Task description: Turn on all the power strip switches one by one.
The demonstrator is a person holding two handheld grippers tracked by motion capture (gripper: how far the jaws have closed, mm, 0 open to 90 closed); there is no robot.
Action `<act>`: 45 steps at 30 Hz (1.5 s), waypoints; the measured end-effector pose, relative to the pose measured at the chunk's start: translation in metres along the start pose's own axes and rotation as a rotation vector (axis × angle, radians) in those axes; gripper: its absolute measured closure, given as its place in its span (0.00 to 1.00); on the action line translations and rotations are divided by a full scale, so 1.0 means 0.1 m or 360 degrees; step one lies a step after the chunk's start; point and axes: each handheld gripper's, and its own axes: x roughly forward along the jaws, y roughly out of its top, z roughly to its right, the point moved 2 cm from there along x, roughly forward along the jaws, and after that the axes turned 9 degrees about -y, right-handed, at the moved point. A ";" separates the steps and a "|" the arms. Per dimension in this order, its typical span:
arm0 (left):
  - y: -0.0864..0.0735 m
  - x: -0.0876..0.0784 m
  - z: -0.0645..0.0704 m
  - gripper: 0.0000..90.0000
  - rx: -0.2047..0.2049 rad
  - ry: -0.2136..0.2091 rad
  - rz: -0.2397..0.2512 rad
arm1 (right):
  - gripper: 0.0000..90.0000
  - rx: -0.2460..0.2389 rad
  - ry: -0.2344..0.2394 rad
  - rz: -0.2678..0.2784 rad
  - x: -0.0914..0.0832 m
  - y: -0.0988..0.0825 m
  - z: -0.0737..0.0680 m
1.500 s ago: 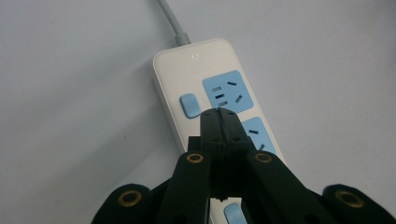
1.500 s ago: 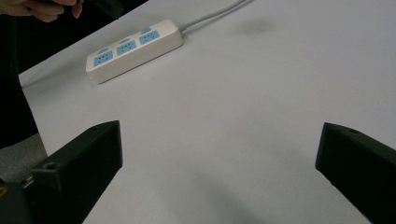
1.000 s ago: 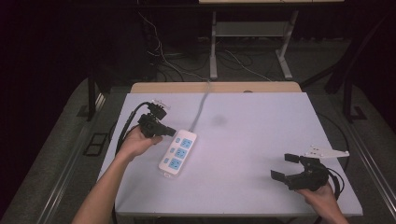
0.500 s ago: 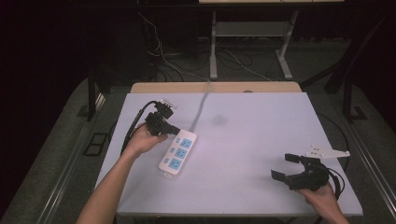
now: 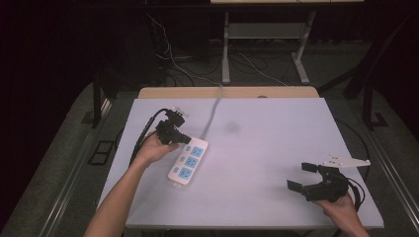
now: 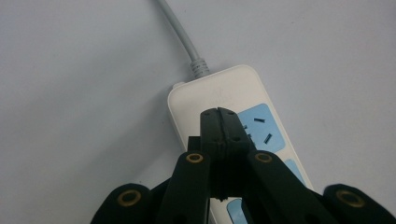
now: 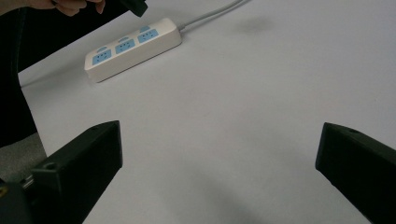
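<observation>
a: two grippers up. left gripper (image 5: pixel 184 138) jaws pressed together, nothing between, tips over cord end of the power strip (image 5: pixel 188 162). can't tell if touching.
b: strip where?
a: flat on the table (image 5: pixel 267 148), left of centre, three blue sockets up. grey cord (image 5: pixel 211 109) off the far edge.
b: right side?
a: right gripper (image 5: pixel 302 176) near the front right corner, jaws spread wide, nothing held. well apart from strip. from its own camera: strip (image 7: pixel 133 48) far off, bare tabletop (image 7: pixel 224 130) between jaws.
b: left camera?
a: closed tips (image 6: pixel 222 122) over strip (image 6: pixel 219 93), beside first socket.
</observation>
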 end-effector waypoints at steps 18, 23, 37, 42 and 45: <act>-0.08 0.12 -0.03 1.00 -0.0041 -0.0039 0.0004 | 0.01 0.0003 -0.0001 0.0000 0.00 0.00 0.01; -0.08 0.12 -0.04 1.00 -0.0038 -0.0044 0.0004 | 0.01 0.0002 -0.0001 -0.0002 0.00 0.00 0.01; -0.11 0.14 -0.05 1.00 -0.0048 -0.0059 0.0012 | 0.01 -0.0003 -0.0001 0.0002 -0.01 0.00 0.00; -0.10 0.14 -0.05 1.00 -0.0056 -0.0060 0.0011 | 0.01 -0.0002 -0.0001 0.0003 -0.01 0.00 0.00; -0.11 0.14 -0.07 1.00 -0.0070 -0.0081 0.0013 | 0.01 -0.0005 0.0000 0.0001 -0.01 0.00 0.00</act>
